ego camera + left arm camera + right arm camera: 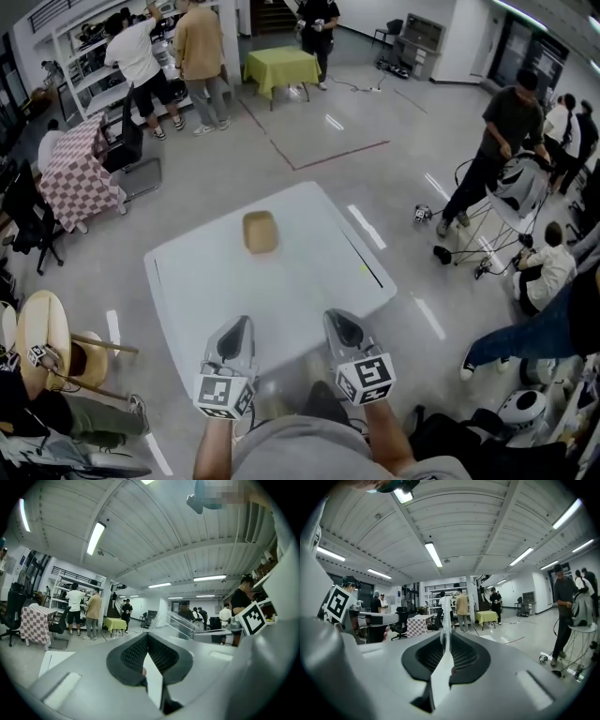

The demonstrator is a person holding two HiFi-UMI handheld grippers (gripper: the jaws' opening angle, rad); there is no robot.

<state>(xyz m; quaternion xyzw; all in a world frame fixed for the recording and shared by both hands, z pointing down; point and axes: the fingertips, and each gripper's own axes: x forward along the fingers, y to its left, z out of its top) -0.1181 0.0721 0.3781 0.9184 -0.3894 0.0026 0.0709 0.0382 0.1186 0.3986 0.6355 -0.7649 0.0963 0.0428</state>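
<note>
Both grippers hover side by side over the near edge of the white table point(309, 281). The left gripper point(240, 326) has its jaws pressed together at the tips with nothing between them, as its own view shows point(147, 637). The right gripper point(446, 620) is likewise closed to a thin seam and empty, and sits just beside its twin in the head view point(339, 321). The nearest thing is a small tan tray point(260, 232), alone on the table, ahead of both noses and well apart from them, a little nearer the left gripper's line than the right's. Neither gripper view takes it in: both are tilted up at the ceiling and the far room, where people stand by a yellow-green table point(486, 616). Judging from this, handling the tray well means dipping a nose toward the tabletop and spreading the jaws before coming near. A pinch on one rim wall seems safer than spanning it, since it looks light and may slide on the smooth top.
</note>
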